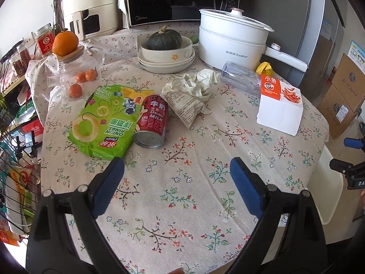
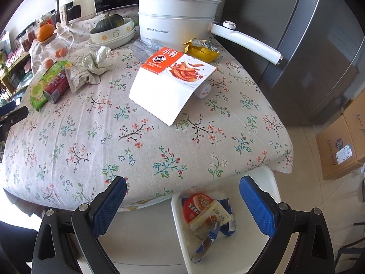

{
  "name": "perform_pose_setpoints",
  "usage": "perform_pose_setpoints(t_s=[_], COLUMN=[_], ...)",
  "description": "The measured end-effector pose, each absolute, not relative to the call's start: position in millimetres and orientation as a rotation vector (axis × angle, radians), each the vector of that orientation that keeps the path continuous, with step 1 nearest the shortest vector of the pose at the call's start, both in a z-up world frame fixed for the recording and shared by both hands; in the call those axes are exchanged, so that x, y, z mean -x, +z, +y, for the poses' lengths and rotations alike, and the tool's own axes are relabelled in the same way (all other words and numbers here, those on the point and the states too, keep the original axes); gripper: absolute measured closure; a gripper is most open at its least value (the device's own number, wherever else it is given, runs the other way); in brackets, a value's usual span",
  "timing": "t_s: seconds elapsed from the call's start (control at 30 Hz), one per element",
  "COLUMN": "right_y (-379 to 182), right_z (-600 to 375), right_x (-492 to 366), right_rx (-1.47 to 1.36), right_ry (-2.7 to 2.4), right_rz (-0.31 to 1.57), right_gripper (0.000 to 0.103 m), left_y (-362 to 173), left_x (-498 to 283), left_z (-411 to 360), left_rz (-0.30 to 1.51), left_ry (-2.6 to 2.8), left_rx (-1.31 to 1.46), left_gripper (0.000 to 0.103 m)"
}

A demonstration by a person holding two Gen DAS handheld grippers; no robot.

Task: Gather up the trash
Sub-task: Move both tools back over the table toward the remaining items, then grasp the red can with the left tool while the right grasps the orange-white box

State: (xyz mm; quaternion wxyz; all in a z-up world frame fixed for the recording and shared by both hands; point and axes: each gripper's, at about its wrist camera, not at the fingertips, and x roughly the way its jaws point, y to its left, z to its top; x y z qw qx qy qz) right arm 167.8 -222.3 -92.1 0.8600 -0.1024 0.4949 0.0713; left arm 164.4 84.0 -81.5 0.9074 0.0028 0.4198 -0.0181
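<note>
On the floral tablecloth lie a green onion-rings bag (image 1: 102,121), a red milk can (image 1: 152,123) on its side, a crumpled printed wrapper with tissue (image 1: 191,96), a clear plastic cup (image 1: 240,77), an orange-and-white snack box (image 1: 281,105) and a yellow wrapper (image 2: 202,49). My left gripper (image 1: 176,178) hovers open above the table, just short of the can and bag. My right gripper (image 2: 182,194) is open over a white bin (image 2: 180,228) below the table edge, which holds several wrappers (image 2: 205,214).
A white electric pot (image 1: 230,38) with a long handle, a bowl stack holding a squash (image 1: 165,52), a glass jar with oranges (image 1: 75,66), a microwave and an appliance stand at the back. Cardboard boxes (image 2: 342,146) sit on the floor to the right.
</note>
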Motion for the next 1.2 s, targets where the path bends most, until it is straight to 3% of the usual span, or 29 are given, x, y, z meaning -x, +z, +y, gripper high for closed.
perform_pose_setpoints(t_s=[0.43,0.87,0.97,1.07,1.17,1.2], right_y=[-96.8,-146.5,-157.8,-159.3,-157.0,-156.4], right_z=[-194.5,-224.3,-236.6,-239.3,-236.4,-235.2], right_x=[-219.6,-285.8,-293.9,-296.7,-297.8,-297.8], right_rx=[0.031,-0.147,-0.224,-0.269,-0.307,-0.317], right_ry=[0.126,0.089,0.106,0.153,0.205,0.220], right_rz=[0.986,1.002,1.011,1.000,0.999,1.004], right_gripper=[0.003,0.004,0.011,0.024,0.043,0.059], left_y=[-115.1,-143.6,-147.0,-147.4,-145.4,-144.2], left_x=[-213.7,-243.1,-244.7,-245.7,-245.8,-246.5], left_z=[125.4,106.3,108.2,108.3,109.1,109.2], left_rz=[0.857,0.918,0.919,0.916,0.914,0.914], left_ry=[-0.008,0.008,0.013,0.018,0.026,0.030], left_rx=[0.151,0.108,0.121,0.123,0.134,0.139], left_gripper=[0.015,0.044,0.048,0.048,0.048,0.048])
